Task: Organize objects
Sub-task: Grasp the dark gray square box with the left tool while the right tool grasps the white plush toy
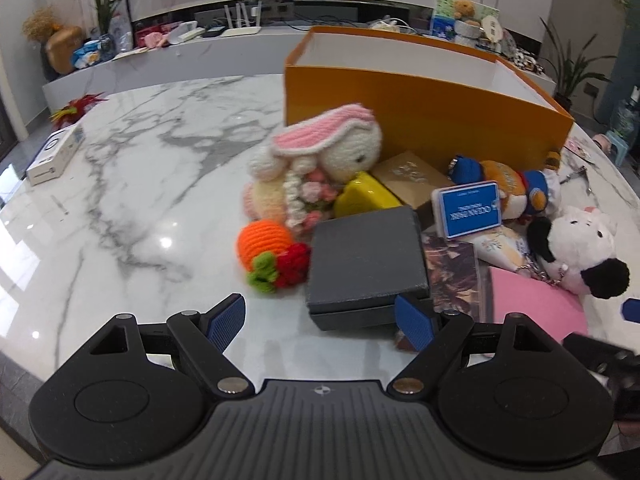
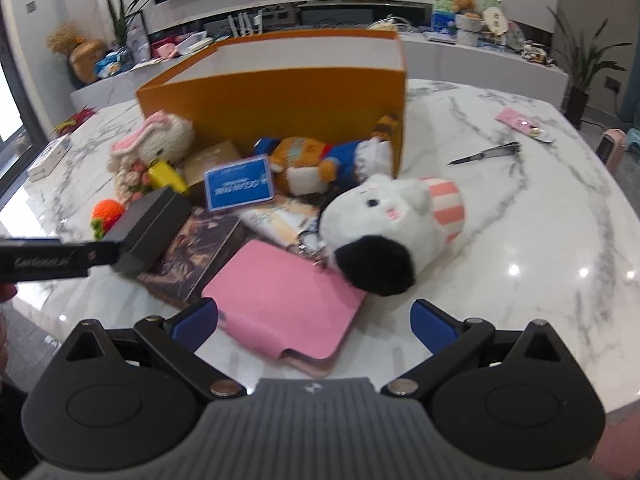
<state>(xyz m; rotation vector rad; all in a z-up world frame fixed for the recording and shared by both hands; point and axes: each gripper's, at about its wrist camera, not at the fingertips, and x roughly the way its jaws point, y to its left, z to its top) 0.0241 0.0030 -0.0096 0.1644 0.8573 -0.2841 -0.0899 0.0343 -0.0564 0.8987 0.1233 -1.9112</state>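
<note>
An open orange box [image 1: 424, 116] stands on the marble table [image 1: 140, 184]; it also shows in the right wrist view [image 2: 280, 104]. A pile lies in front of it: a crochet bunny [image 1: 320, 160], a grey box [image 1: 366, 264], a blue card case [image 1: 468, 208], an orange plush [image 2: 320, 160], a white plush [image 2: 392, 220] and a pink wallet [image 2: 284, 304]. My left gripper [image 1: 320, 322] is open, its fingers either side of the grey box's near corner. My right gripper [image 2: 314, 326] is open around the wallet's near end.
A white carton [image 1: 56, 152] lies at the table's left edge. Metal tongs [image 2: 486, 154] and a pink card [image 2: 522, 124] lie to the right of the orange box. A cluttered TV console [image 1: 240, 44] runs behind the table.
</note>
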